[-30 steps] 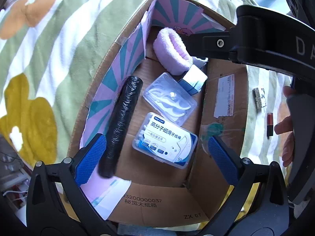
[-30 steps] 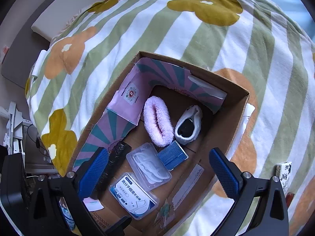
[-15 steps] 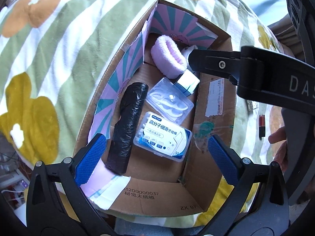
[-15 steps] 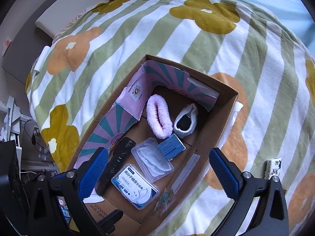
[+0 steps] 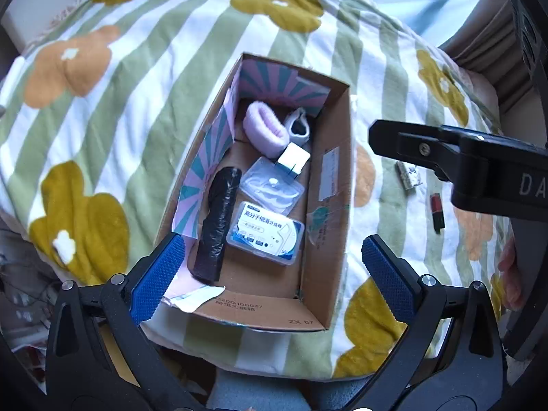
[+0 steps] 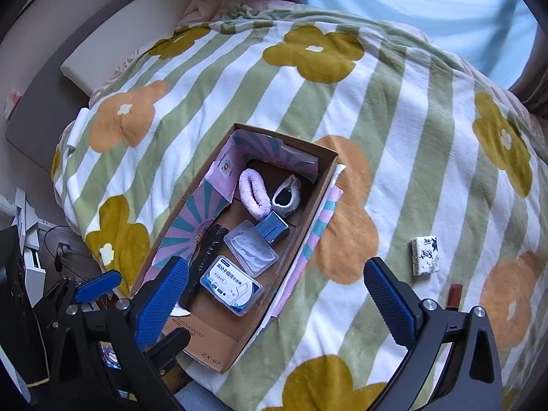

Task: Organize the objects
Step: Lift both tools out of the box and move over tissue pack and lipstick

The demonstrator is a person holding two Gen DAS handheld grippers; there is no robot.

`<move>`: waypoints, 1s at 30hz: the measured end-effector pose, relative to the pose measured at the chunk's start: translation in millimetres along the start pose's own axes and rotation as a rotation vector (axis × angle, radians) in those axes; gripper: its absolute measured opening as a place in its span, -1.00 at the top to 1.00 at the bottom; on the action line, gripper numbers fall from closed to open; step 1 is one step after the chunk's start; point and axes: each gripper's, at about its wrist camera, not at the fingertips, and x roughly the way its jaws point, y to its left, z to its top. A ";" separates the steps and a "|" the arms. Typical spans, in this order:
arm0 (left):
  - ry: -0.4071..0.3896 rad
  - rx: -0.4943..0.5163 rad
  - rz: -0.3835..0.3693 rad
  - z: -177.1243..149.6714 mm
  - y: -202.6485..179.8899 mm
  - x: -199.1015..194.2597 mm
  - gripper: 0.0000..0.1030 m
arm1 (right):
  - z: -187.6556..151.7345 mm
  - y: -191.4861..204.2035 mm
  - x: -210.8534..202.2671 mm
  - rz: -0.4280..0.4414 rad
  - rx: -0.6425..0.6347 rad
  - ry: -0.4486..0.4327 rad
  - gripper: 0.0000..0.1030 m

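Right now both grippers hang above the bed w/ nothing between their blue pads. The left gripper (image 5: 274,263) has its jaws spread wide, framing the near end of the cardboard box (image 5: 330,205); the right gripper (image 6: 275,294) is just as wide open and empty, its left pad over the box's near corner, its right pad over bare blanket.

The box sits on a striped blanket (image 6: 394,102) w/ big flower shapes (green and white stripes, mustard and orange blooms). Inside, pink-and-teal printed paper lines the left and far walls. Contents, near to far:
- a floss-pick box (image 5: 265,233) w/ a blue-and-white label, flat on the floor
- a black roll (image 5: 219,222) along the left wall, just beside the floss-pick box
- a clear plastic case (image 5: 272,186), touching the floss-pick box's far edge
- a small blue box (image 6: 272,227), tilted, resting partly on the clear case
- a pink fuzzy sock (image 5: 265,128) and a white fuzzy sock (image 6: 286,195) side by side at the far end

Outside the box, to its right on the blanket — a small white patterned block (image 6: 424,255) and a red-and-black lipstick-like tube (image 5: 436,212), near each other, well apart from the box. Part of the right gripper's black body crosses the left wrist view above them.
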 end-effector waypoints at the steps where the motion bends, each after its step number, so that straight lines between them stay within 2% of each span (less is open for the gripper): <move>1: -0.010 0.008 -0.004 -0.1 -2.9 -6.1 -0.99 | -2.8 -2.3 -8.9 -0.003 0.009 -0.010 -0.98; 11: -0.120 0.120 -0.018 4.2 -47.1 -58.6 -0.99 | -45.6 -43.7 -88.6 -0.077 0.149 -0.109 -0.98; 18: -0.172 0.208 -0.078 10.0 -90.7 -82.3 -0.99 | -82.6 -79.4 -125.7 -0.236 0.234 -0.159 -0.98; 25: -0.195 0.296 -0.121 15.0 -140.7 -89.7 -0.99 | -119.3 -118.7 -146.6 -0.304 0.342 -0.181 -0.98; 30: -0.183 0.350 -0.138 14.1 -170.7 -83.7 -0.99 | -136.4 -137.4 -156.0 -0.301 0.383 -0.205 -0.98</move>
